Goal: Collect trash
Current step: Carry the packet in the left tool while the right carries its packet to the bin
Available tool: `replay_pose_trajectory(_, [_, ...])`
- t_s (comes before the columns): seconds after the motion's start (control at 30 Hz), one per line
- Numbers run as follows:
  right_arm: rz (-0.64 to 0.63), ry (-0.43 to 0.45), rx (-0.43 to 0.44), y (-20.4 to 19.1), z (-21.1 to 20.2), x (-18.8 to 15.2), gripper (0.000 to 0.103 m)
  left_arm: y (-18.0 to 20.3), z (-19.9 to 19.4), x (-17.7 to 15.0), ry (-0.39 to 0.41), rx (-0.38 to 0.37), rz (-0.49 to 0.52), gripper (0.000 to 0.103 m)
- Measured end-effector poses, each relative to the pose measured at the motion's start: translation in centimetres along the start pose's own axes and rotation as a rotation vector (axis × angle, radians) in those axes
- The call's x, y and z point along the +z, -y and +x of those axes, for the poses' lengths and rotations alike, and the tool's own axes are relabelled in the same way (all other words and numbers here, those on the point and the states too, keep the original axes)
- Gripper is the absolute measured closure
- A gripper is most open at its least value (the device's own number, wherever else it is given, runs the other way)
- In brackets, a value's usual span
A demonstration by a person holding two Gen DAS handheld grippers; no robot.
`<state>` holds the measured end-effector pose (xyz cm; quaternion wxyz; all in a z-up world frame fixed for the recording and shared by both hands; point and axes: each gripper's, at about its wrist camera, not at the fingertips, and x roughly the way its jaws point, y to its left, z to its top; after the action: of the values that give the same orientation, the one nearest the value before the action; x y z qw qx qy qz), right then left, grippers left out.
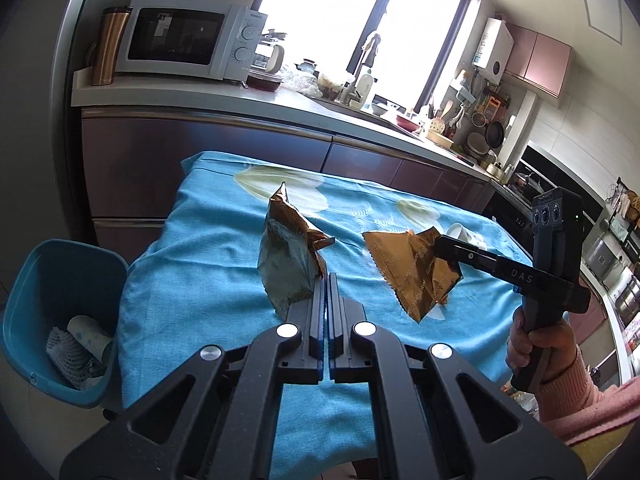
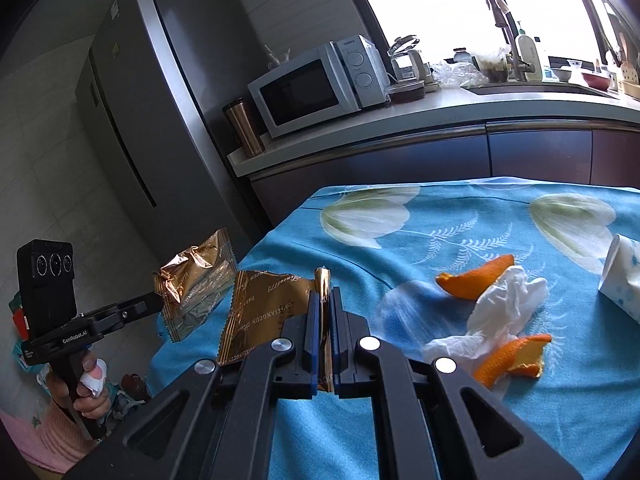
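A: Left gripper [image 1: 327,280], state?

B: Jaws pressed together on a crumpled gold foil snack bag [image 1: 290,258], shiny outside, dull silver inside, puffed and creased. It is lifted off the blue tablecloth [image 1: 192,280], near the cloth's left edge.

A: Right gripper [image 2: 326,300]?

B: Jaws clamped on a flat gold foil wrapper [image 2: 268,304], zigzag-cut edge, brown print on it. A strip of foil runs down between the two fingers. Also held above the cloth, just beside the other bag, no contact between them that I can confirm.

A: Bin?

B: Blue plastic trash bin [image 1: 52,280], rounded square, on the floor beside the table's left side. Inside: a white foam net sleeve [image 1: 66,354] and a crushed paper cup [image 1: 88,334].

A: Remaining trash on the table?

B: Right wrist view: two curled orange peel pieces [image 2: 474,278], a crumpled white tissue [image 2: 504,304] lying between and touching them, plus a squashed white paper cup with blue dots [image 2: 622,276] near the right edge. Cloth is woven, blue, pale tulip print.

A: Background?

B: White microwave [image 2: 316,86], copper tumbler [image 2: 244,126], grey fridge [image 2: 156,100] on the left.
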<state>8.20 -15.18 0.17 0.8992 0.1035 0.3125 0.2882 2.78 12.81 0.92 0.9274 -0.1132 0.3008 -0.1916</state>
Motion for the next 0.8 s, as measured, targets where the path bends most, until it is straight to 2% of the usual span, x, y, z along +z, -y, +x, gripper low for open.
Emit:
replay_pose_trajectory(0.37, [-0.069,-0.047,0.097,-4.5,4.5,1.4,0.099,-3.8,-4.5,-0.5,0.058,0.094,-0.053,0.102])
replay_pose_trajectory(0.8, [-0.141,-0.098,0.183,-9.2,9.1,2.8,0.099,-9.0,-7.5,-0.5,0.098,0.220,-0.117,0.102])
